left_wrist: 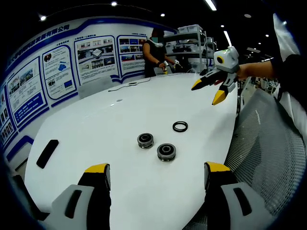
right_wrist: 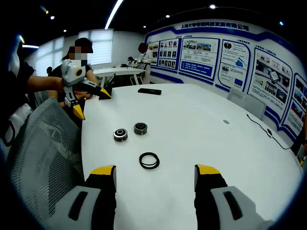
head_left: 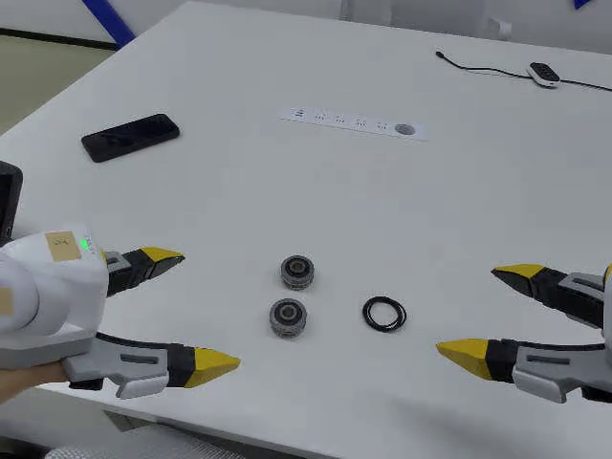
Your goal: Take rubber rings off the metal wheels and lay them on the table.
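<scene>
Left gripper, jaws wide, tan label illegible; metal wheels, rubber ring.

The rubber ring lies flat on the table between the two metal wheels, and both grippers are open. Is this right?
Not quite. The rubber ring lies flat on the table beside the two metal wheels, toward the right gripper, not between them; the head view shows this. Both grippers are open.
</scene>
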